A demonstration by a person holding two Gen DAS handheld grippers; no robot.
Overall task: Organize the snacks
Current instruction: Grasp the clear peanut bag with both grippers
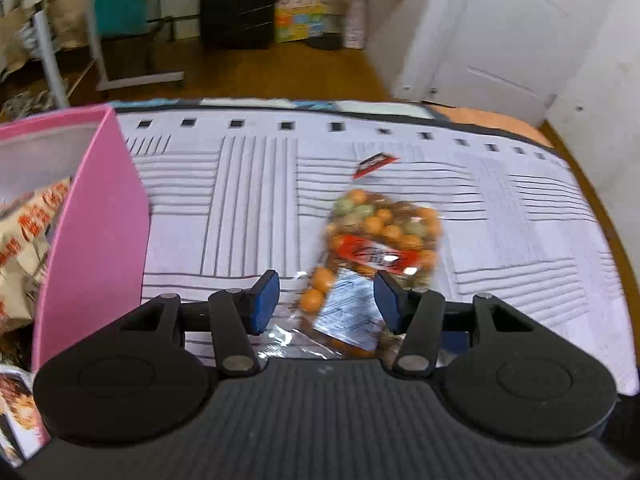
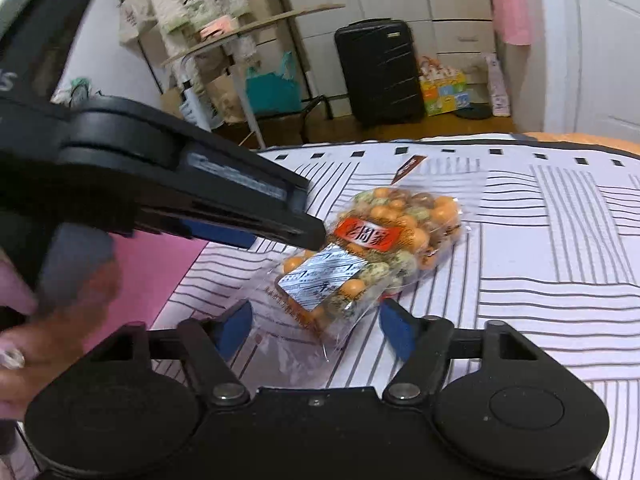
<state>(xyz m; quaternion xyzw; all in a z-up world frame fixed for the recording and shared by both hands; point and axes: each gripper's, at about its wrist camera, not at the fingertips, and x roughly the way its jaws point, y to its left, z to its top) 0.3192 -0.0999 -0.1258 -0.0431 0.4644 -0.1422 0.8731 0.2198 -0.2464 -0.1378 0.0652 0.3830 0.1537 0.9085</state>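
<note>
The pink box (image 1: 96,216) was cut off at the frame edge, holding beige snack packets (image 1: 28,240) whose print was blurred. Beside the box, a clear bag of orange and green coated nuts (image 1: 376,240) lay on the striped cloth (image 1: 520,240), its long axis running diagonally away. The left gripper (image 1: 326,300) and right gripper (image 2: 316,328) had their fingers spread apart around the bag's near end.

Black suitcase (image 2: 378,72) stands near a colourful box (image 2: 442,90) (on wooden floor).
</note>
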